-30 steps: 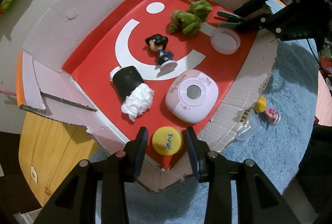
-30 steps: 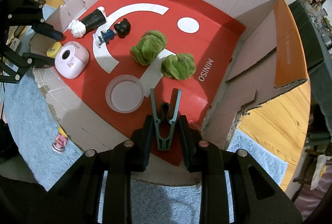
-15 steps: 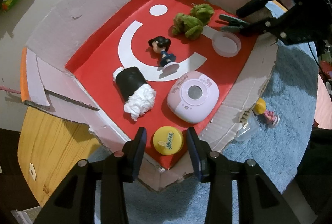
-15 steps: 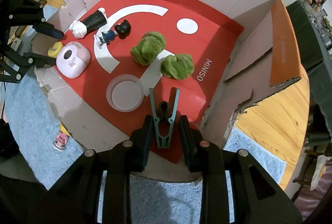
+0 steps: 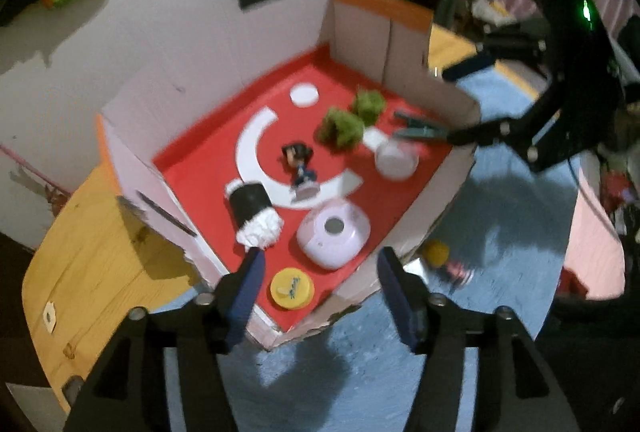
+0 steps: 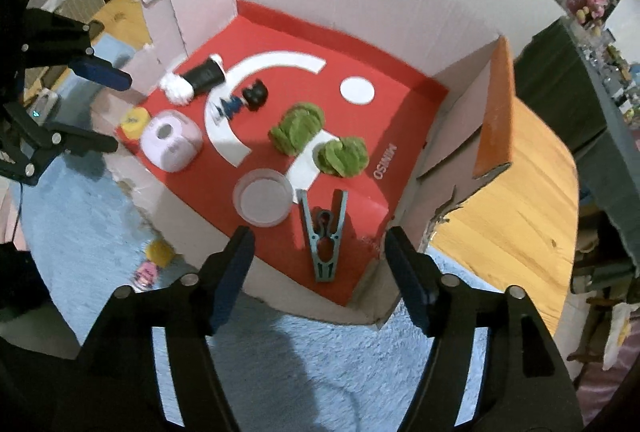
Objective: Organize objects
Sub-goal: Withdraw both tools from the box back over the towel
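Observation:
A red-floored cardboard box [image 5: 208, 156] [image 6: 392, 104] holds a yellow lid [image 5: 291, 288] [image 6: 134, 121], a pink round device [image 5: 333, 234] [image 6: 170, 146], a black-and-white plush [image 5: 254, 212] [image 6: 192, 80], a small figurine [image 5: 300, 164] [image 6: 244, 100], two green fuzzy balls [image 5: 342, 126] [image 6: 298, 126], a clear round dish [image 5: 396, 160] [image 6: 263, 202] and a teal clothes peg [image 6: 325, 240] [image 5: 420, 130]. My left gripper [image 5: 320, 292] is open and empty, raised above the yellow lid. My right gripper [image 6: 320, 272] is open and empty, raised above the peg, which lies on the box floor.
The box stands on a wooden table [image 5: 92, 272] [image 6: 512, 200] over a blue carpet [image 5: 360, 372] [image 6: 300, 360]. A small yellow-and-pink toy [image 5: 440, 256] [image 6: 154, 260] lies on the carpet beside the box. Box walls rise at the back and sides.
Both grippers have opened wide and pulled back and up from the box. The right gripper has let go of the teal peg, which now lies on the red floor.

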